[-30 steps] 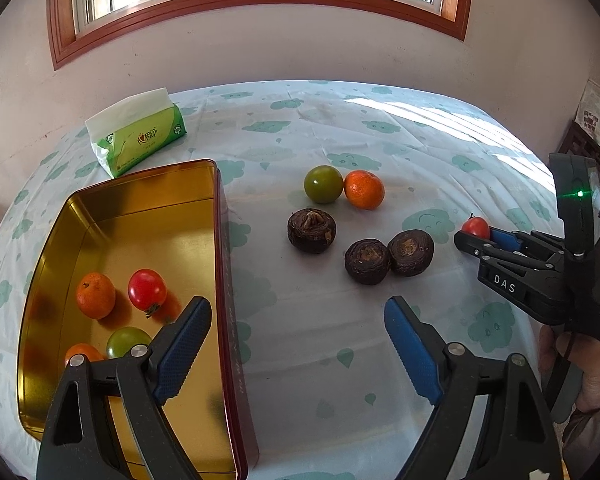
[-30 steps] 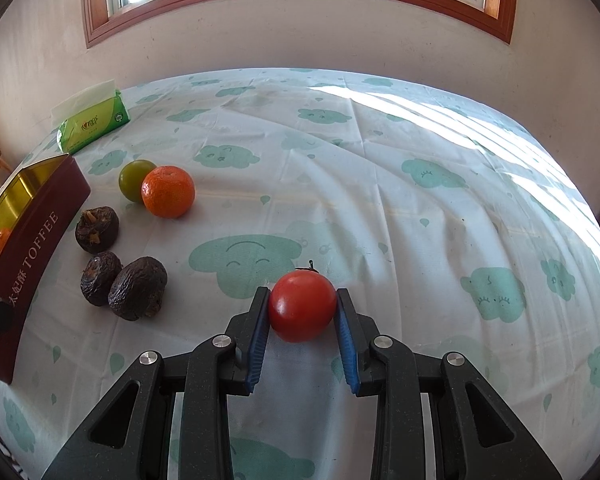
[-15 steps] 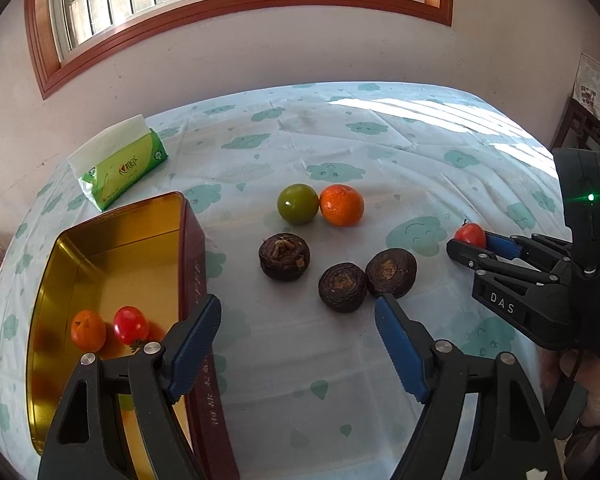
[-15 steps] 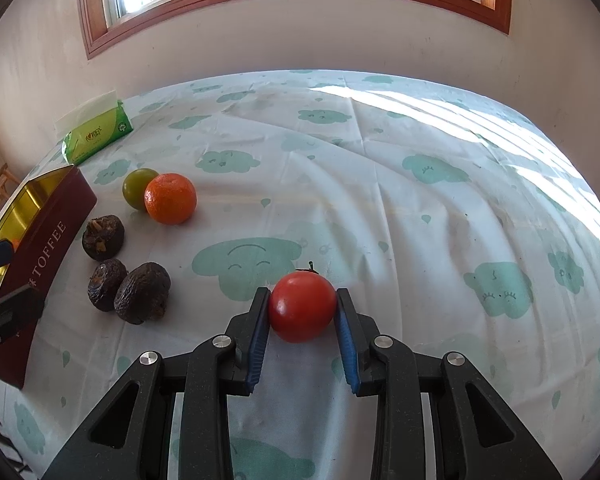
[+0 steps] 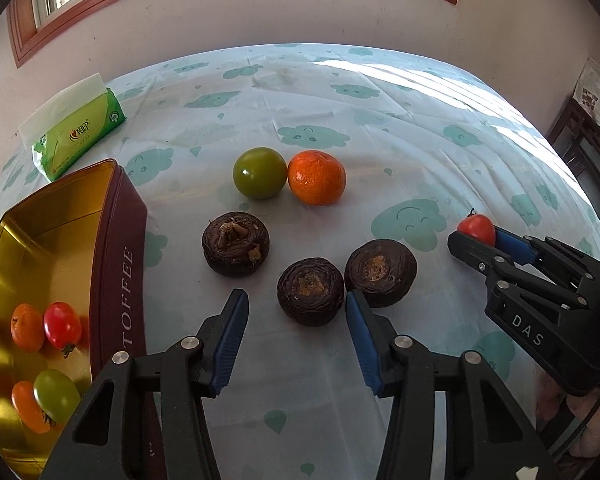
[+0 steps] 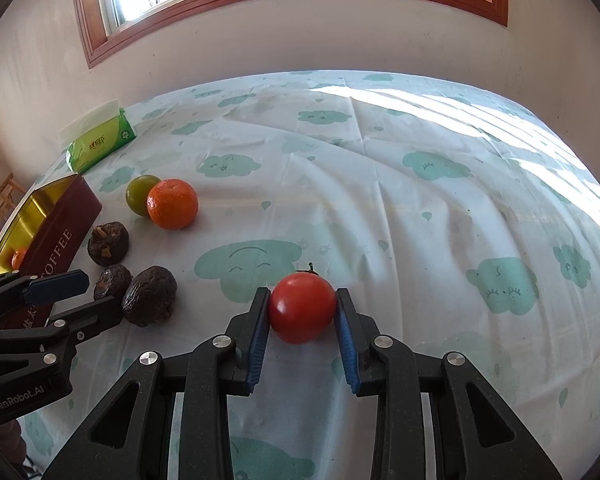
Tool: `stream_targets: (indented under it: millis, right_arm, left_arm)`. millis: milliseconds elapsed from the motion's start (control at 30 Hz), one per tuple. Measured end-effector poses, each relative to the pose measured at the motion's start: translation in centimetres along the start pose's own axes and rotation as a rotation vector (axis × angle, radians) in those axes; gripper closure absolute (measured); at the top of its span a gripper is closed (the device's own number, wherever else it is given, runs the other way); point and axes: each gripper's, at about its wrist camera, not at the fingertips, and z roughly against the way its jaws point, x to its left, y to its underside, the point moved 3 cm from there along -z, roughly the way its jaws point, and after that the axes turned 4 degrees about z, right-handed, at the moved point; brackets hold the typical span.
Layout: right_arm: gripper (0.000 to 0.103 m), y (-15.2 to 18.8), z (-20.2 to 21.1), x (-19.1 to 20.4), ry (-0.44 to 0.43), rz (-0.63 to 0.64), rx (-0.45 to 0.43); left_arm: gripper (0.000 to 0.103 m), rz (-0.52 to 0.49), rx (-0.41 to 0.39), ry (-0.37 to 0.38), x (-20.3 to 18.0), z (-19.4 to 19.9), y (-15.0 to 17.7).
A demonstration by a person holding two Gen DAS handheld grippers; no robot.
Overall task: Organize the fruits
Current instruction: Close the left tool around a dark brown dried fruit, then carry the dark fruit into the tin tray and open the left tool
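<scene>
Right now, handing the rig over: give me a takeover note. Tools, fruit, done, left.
Right tool: shut on a red tomato, just above the cloth.
Left tool: jaws have just been closing, not gripping; the middle dark fruit sits at its tips.
Done: four fruits in the toffee tin.
Left: three dark fruits, green tomato, orange and the held tomato go in.

Left wrist view looked steeply down over its own fingers, close above the three dark fruits (image 5: pixel 310 291), tin (image 5: pixel 118 256) to their left. Right wrist view faced the same window wall from those fruits' (image 6: pixel 150 295) right, close too. Both caught the orange (image 5: pixel 317 177), tissue pack (image 6: pixel 100 145), and each other's gripper.
</scene>
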Motion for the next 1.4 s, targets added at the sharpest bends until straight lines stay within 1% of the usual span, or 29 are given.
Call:
stream_targets:
  millis: [100, 167, 200, 267, 500, 633, 867, 1167, 1400]
  right_arm:
    - [0.07, 0.0, 0.0, 0.1, 0.0, 0.0, 0.0]
    - [0.07, 0.0, 0.0, 0.1, 0.001, 0.001, 0.0]
    - [0.07, 0.0, 0.0, 0.1, 0.001, 0.001, 0.0]
    - [0.07, 0.0, 0.0, 0.1, 0.001, 0.001, 0.0]
    - [0.07, 0.0, 0.0, 0.1, 0.008, 0.008, 0.002]
    - [0.069, 0.0, -0.1, 0.4, 0.025, 0.025, 0.006]
    - [0.069, -0.1, -0.3, 0.9, 0.057, 0.053, 0.014]
    - [0.069, -0.1, -0.3, 1.0, 0.065, 0.062, 0.015]
    - [0.069, -0.1, -0.3, 1.0, 0.065, 0.062, 0.015]
  left_arm:
    - [0.058, 0.004, 0.007, 0.011, 0.0, -0.6, -0.2]
    - [0.064, 0.002, 0.021, 0.014, -0.1, -1.1, -0.3]
    - [0.065, -0.005, 0.012, 0.004, -0.2, -1.0, -0.3]
    - [0.072, -0.019, 0.008, 0.001, -0.5, -1.1, -0.2]
    - [0.072, -0.008, 0.017, 0.018, -0.6, -0.4, 0.2]
    - [0.072, -0.004, 0.007, 0.019, -0.6, 0.8, 0.6]
    - [0.072, 0.047, -0.007, 0.032, 0.5, 3.5, 1.0]
    - [0.072, 0.101, -0.038, -0.012, 3.6, 7.1, 1.5]
    - [0.072, 0.143, -0.047, -0.068, 6.8, 8.7, 2.8]
